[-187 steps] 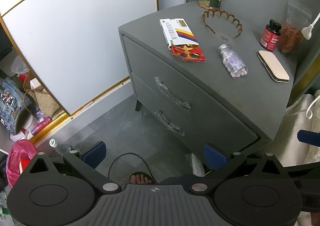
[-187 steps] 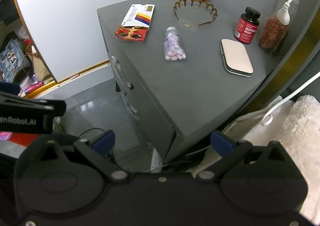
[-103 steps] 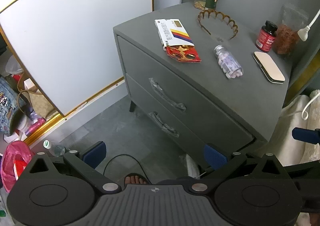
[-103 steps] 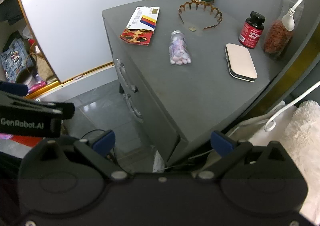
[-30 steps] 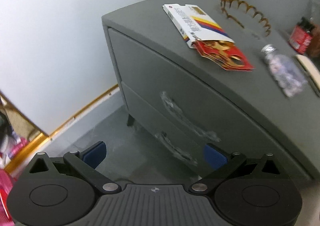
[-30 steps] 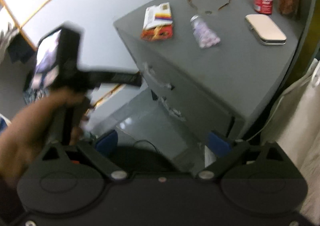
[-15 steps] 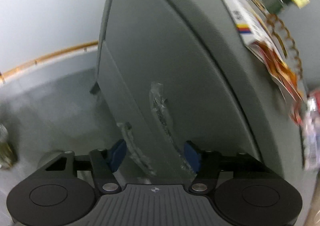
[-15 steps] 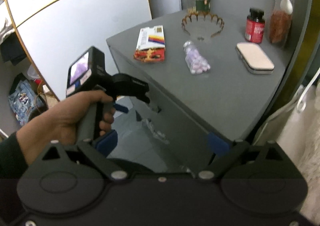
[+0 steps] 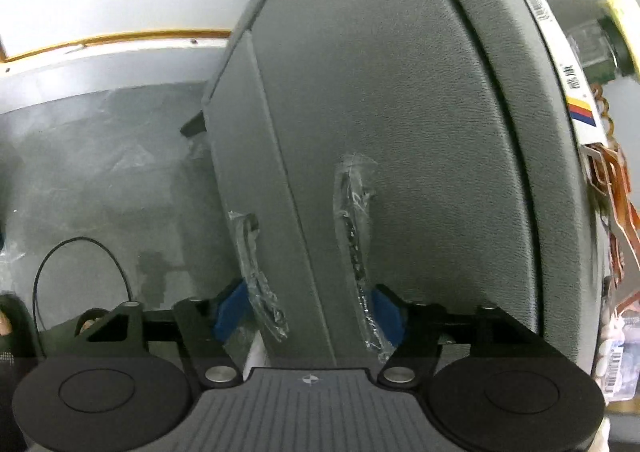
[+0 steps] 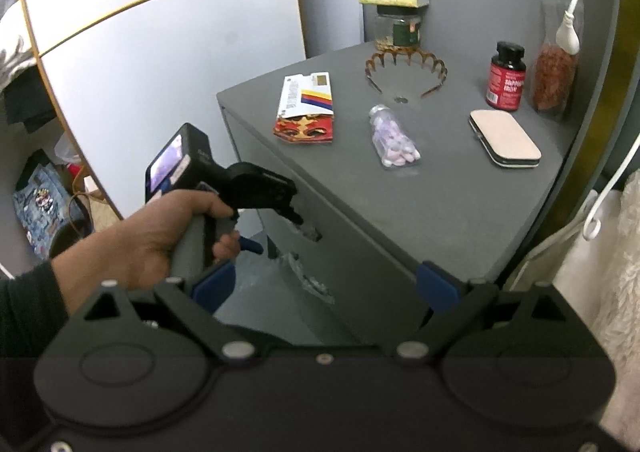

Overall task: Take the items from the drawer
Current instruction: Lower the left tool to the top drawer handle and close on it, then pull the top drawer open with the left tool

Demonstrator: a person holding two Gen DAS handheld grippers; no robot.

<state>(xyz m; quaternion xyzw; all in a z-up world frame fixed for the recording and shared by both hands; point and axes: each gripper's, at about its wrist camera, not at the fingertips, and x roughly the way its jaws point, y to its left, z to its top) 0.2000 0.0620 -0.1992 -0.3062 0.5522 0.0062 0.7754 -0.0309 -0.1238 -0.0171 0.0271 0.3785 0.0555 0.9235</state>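
Both drawers are shut; left gripper [image 9: 308, 310] is spread wide, one finger beside the top drawer handle [image 9: 354, 248], while right gripper [image 10: 326, 286] hangs back, wide too, holding nothing.

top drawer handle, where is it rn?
Left wrist view: the top drawer handle, plastic-wrapped, runs centre-frame down to the left gripper's right finger. Right wrist view: that gripper is at it.

The left gripper [image 9: 308, 306], rolled sideways in the person's left hand [image 10: 160, 236], has its jaws spread apart. The right gripper [image 10: 324, 286] hangs back, level, jaws wide apart too.
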